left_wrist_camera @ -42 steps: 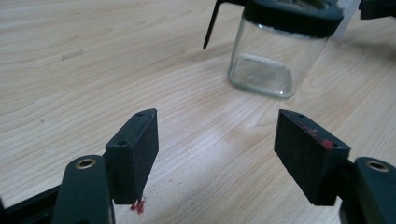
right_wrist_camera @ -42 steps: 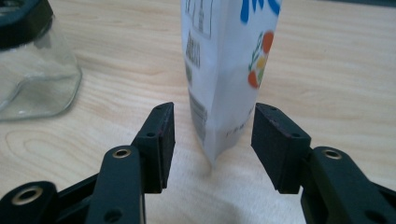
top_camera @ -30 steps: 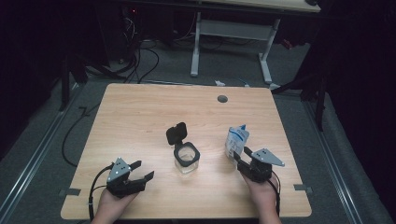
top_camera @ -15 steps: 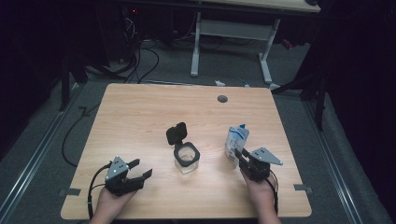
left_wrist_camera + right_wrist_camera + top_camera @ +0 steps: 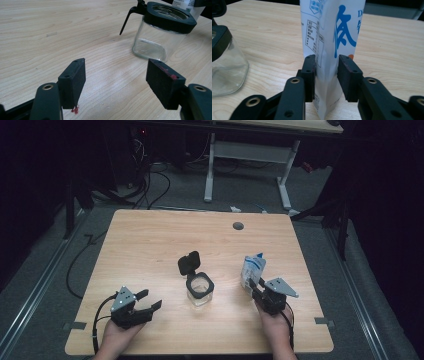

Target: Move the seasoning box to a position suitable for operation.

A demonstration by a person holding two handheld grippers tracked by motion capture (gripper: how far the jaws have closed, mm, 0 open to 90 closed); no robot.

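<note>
Right gripper point(image 5: 325, 77): jaws pinched on the pouch point(image 5: 332, 32), just right of the jar point(image 5: 200, 290).
Left gripper point(image 5: 117, 82): jaws spread, holding nothing, left of the jar.
Jar: lid flipped open, mid-table.
Risk: soft pouch may buckle or slip in a low pinch; unsteadied jar could tip.

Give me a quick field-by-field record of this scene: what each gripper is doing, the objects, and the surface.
left gripper: open, holding nothing, near the table's front left
right gripper: shut on the pouch's lower part
pouch: white with blue print, upright
jar: clear glass, black collar, hinged lid flipped open, between the grippers
table: light wood
</note>
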